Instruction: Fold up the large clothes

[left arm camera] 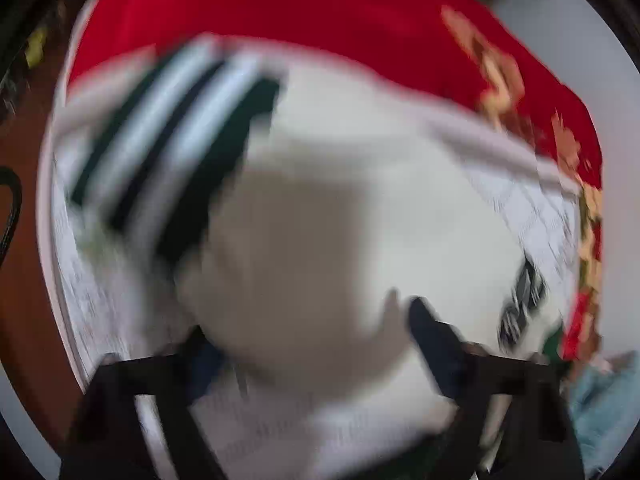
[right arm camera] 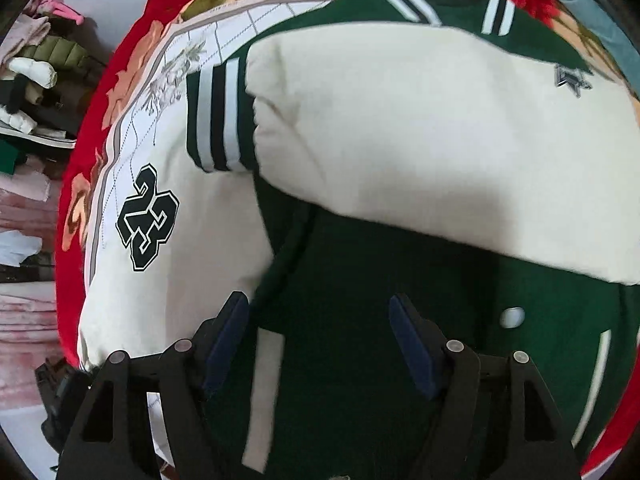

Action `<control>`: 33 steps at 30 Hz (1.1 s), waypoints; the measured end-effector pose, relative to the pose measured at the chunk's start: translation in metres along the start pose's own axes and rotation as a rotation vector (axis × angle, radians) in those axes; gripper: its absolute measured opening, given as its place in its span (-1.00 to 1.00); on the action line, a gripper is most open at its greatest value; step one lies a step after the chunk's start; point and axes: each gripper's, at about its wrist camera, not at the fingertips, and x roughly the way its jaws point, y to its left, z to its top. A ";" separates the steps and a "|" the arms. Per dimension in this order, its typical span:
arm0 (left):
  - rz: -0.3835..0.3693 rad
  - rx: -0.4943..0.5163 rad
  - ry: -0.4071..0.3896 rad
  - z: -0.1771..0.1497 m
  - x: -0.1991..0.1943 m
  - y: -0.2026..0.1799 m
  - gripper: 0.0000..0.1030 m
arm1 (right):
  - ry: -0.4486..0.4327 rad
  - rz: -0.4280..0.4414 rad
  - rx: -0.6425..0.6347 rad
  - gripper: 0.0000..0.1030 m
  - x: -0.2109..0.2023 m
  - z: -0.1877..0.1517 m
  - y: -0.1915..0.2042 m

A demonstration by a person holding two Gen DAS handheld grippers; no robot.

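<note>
Right wrist view showed the right gripper (right arm camera: pixel 320 344), jaws wide and empty, over the jacket (right arm camera: pixel 360 280) on the red floral blanket (right arm camera: pixel 132 40). Left gripper (left arm camera: pixel 312 344) blurred; jaws apparently apart around a cream sleeve (left arm camera: pixel 304 240), grip unclear. Risk: sleeve slipping, undoing the fold.

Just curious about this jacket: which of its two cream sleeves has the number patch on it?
The cream sleeve on the left of the right wrist view carries the black "23" patch; the folded-over cream sleeve shows only a small star emblem.
</note>
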 end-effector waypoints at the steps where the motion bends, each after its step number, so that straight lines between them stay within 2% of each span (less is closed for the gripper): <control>1: 0.024 0.014 -0.040 0.008 0.002 -0.003 0.00 | 0.001 0.002 0.006 0.44 0.002 -0.001 0.002; 2: 0.044 0.038 -0.088 0.017 0.003 -0.010 -0.23 | 0.003 0.002 0.011 0.44 0.005 -0.002 0.006; 3: 0.060 0.057 -0.118 0.024 0.004 -0.014 -0.64 | 0.005 -0.002 0.012 0.44 0.006 -0.003 0.010; 4: 0.061 0.068 -0.138 0.034 0.007 -0.020 -0.80 | 0.004 -0.005 0.009 0.44 0.007 -0.003 0.013; 7: 0.029 0.085 -0.183 0.066 0.008 -0.034 -0.92 | -0.008 -0.029 -0.020 0.44 0.000 -0.002 0.021; 10: -0.003 0.137 -0.250 0.094 -0.005 -0.063 -0.94 | -0.064 -0.056 -0.066 0.44 -0.016 0.009 0.033; 12: -0.026 0.182 -0.293 0.106 -0.017 -0.086 -0.95 | -0.092 -0.040 -0.065 0.42 -0.021 0.022 0.041; 13: -0.032 0.209 -0.315 0.110 -0.023 -0.096 -0.95 | -0.111 -0.038 -0.060 0.39 -0.022 0.029 0.045; 15: -0.050 0.274 -0.359 0.115 -0.038 -0.122 -0.96 | -0.172 -0.019 -0.047 0.06 -0.026 0.050 0.052; 18: -0.068 0.350 -0.404 0.115 -0.058 -0.146 -0.97 | -0.188 0.011 0.005 0.04 -0.006 0.083 0.055; 22: -0.062 0.485 -0.495 0.099 -0.084 -0.185 -0.97 | 0.027 0.062 0.049 0.05 0.067 0.110 0.059; 24: -0.077 0.550 -0.528 0.087 -0.097 -0.205 -0.97 | 0.034 0.078 0.016 0.08 0.061 0.114 0.062; 26: -0.089 0.618 -0.565 0.069 -0.112 -0.224 -0.97 | 0.019 0.143 0.021 0.08 0.039 0.112 0.055; 28: -0.121 0.690 -0.598 0.045 -0.129 -0.248 -0.97 | -0.014 0.140 0.048 0.12 0.014 0.106 0.041; 29: -0.140 0.737 -0.619 0.026 -0.138 -0.265 -0.97 | -0.036 0.104 0.057 0.31 0.000 0.102 0.031; 30: -0.155 0.772 -0.631 0.012 -0.145 -0.275 -0.97 | -0.061 0.049 0.068 0.58 -0.012 0.099 0.021; 32: -0.180 0.858 -0.661 -0.026 -0.156 -0.301 -0.98 | -0.127 -0.084 0.097 0.91 -0.037 0.092 -0.010; 33: -0.199 0.911 -0.665 -0.049 -0.158 -0.316 -0.98 | -0.143 -0.126 0.109 0.94 -0.044 0.089 -0.024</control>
